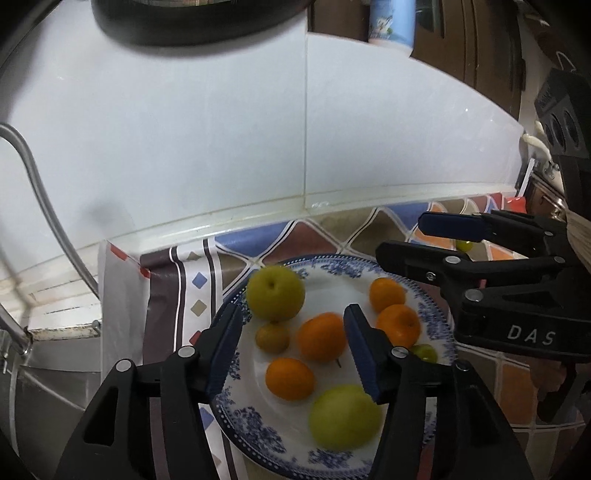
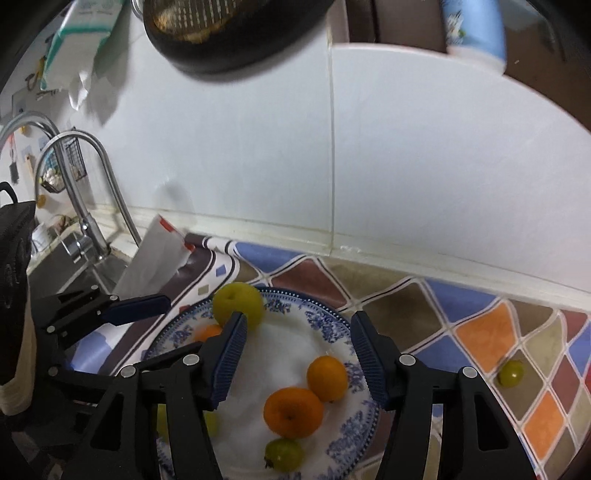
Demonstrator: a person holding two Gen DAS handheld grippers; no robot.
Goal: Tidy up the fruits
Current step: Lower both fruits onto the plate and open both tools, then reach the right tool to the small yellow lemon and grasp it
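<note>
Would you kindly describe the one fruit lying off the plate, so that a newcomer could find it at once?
Start at the blue-and-white plate on the patterned counter cover. Look to its right, across the bare diamond tiles, for a small green fruit. Unlike every other fruit, it lies alone on the cover, well apart from the plate.

A white tiled wall (image 2: 406, 166) with one vertical grout line rises behind the tabletop (image 2: 480, 332), which wears a patterned cloth of blue, orange, brown and tan diamonds. To the left a curved chrome faucet (image 2: 92, 177) arches over a steel sink (image 2: 85, 273). A small wire basket (image 2: 66, 162) hangs on the wall behind the faucet. Overhead sits a dark round strainer (image 2: 229, 33), and a light blue cup (image 2: 476, 29) stands on the upper ledge before brown wooden cabinetry (image 1: 461, 37). Light is soft and even.
</note>
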